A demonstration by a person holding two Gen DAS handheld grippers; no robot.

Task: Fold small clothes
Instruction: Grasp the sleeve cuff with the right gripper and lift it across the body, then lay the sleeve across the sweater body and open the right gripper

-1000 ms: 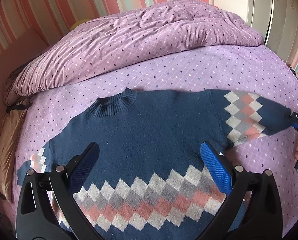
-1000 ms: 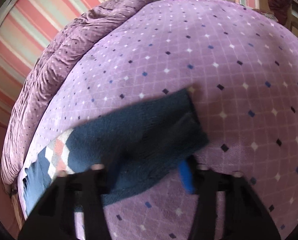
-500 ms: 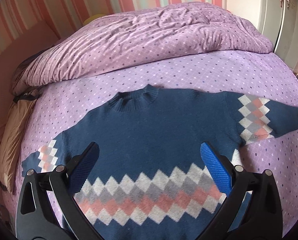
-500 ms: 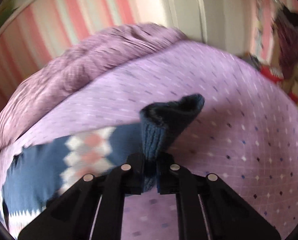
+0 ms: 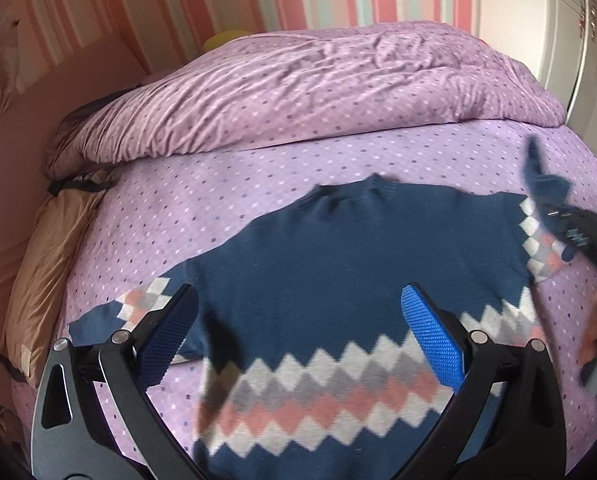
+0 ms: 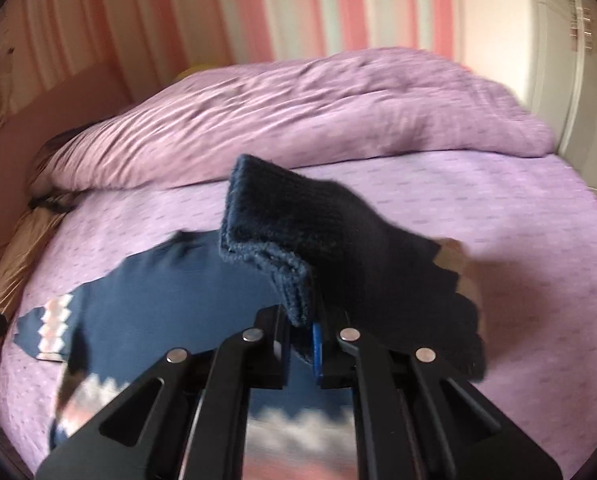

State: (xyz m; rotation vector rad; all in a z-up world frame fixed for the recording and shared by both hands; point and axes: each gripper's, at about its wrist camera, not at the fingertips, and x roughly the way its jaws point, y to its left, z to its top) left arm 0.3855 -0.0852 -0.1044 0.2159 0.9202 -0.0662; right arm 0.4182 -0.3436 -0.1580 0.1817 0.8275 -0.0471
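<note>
Right gripper now has its jaws pinching the cuff of the navy sweater, sleeve lifted off the bed and swung in over the body vs. a sec ago. Left gripper hovers w/ jaws spread, nothing between; sweater body lies flat on the bed.

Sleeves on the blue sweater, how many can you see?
2. One sleeve lies flat on the purple bed, beside the open left tool. The other sleeve is lifted, pinched in the right tool.
</note>
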